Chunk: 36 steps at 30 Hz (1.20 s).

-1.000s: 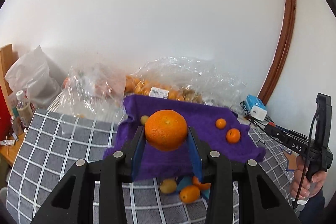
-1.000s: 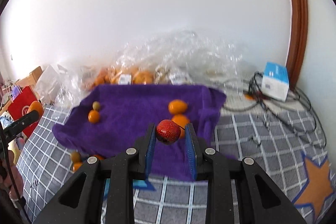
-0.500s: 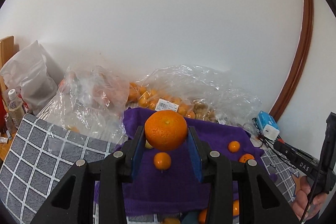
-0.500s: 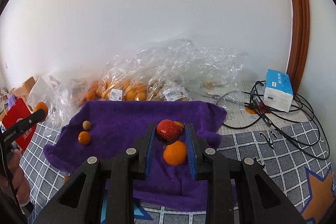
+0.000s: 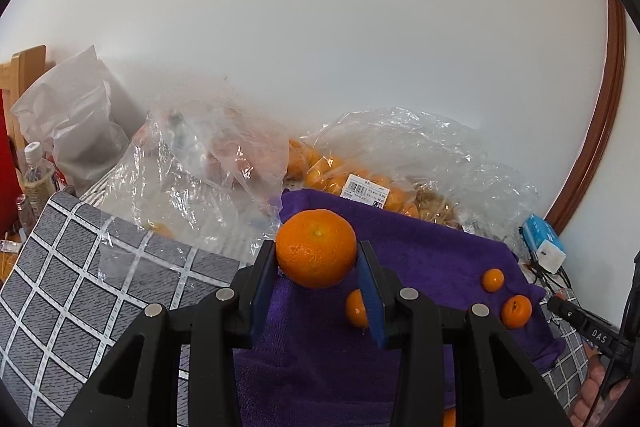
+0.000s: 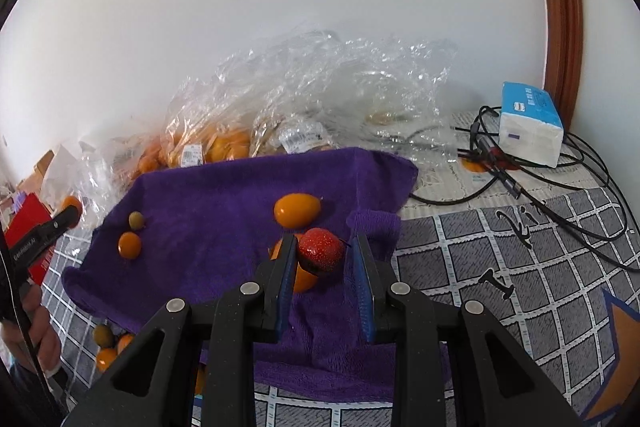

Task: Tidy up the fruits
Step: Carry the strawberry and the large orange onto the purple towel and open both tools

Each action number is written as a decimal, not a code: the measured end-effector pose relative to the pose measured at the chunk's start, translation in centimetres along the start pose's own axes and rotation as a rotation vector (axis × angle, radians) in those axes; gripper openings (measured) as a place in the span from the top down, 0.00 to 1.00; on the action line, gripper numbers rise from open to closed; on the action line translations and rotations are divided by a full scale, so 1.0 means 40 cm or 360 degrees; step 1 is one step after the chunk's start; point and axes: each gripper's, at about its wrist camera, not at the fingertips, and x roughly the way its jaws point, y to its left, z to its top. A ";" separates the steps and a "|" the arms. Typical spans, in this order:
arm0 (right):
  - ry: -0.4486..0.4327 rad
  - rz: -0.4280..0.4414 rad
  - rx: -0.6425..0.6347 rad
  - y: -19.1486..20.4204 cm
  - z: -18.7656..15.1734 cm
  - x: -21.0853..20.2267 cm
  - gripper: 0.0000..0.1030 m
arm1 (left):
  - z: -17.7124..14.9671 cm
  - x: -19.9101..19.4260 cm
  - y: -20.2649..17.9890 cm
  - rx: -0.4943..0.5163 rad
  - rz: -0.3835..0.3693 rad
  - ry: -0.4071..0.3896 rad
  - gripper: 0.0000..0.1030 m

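Both fingers of the left gripper (image 5: pixel 317 277) clamped a mandarin (image 5: pixel 315 247) at frame centre; the right gripper (image 6: pixel 322 267) pinched a strawberry (image 6: pixel 321 250) over the purple towel (image 6: pixel 224 203).

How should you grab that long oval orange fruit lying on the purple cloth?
Grip the oval fruit across its narrow middle, coming down from above. It lies flat on the purple cloth with its long axis running left to right in the right wrist view, so the fingers should close front and back on its short sides. It has open cloth around it, leaving room for both fingers.
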 end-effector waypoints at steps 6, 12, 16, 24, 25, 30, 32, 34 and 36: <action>0.0096 0.0076 -0.0070 0.023 -0.019 0.027 0.73 | -0.010 0.017 -0.008 0.0022 0.0003 0.0048 0.63; 0.0218 0.0091 -0.0128 0.040 -0.038 0.054 0.73 | -0.019 0.030 -0.026 0.0067 0.0012 0.0088 0.63; 0.0282 0.0062 -0.0157 0.052 -0.051 0.077 0.73 | -0.027 0.044 -0.041 0.0100 0.0016 0.0142 0.63; 0.0290 0.0029 -0.0199 0.062 -0.062 0.083 0.72 | -0.054 0.081 -0.063 0.0174 0.0097 0.0266 0.63; 0.0291 0.0031 -0.0197 0.061 -0.061 0.083 0.72 | -0.057 0.083 -0.065 0.0181 0.0118 0.0268 0.63; 0.0272 0.0055 -0.0173 0.052 -0.052 0.073 0.63 | -0.065 0.092 -0.074 0.0239 0.0178 0.0276 0.63; 0.0248 0.0055 -0.0171 0.049 -0.049 0.064 0.58 | -0.067 0.093 -0.077 0.0263 0.0190 0.0280 0.63; 0.0236 0.0052 -0.0164 0.045 -0.047 0.060 0.57 | -0.070 0.096 -0.082 0.0291 0.0201 0.0286 0.63; 0.0235 0.0051 -0.0146 0.039 -0.045 0.059 0.57 | -0.073 0.100 -0.089 0.0324 0.0218 0.0289 0.63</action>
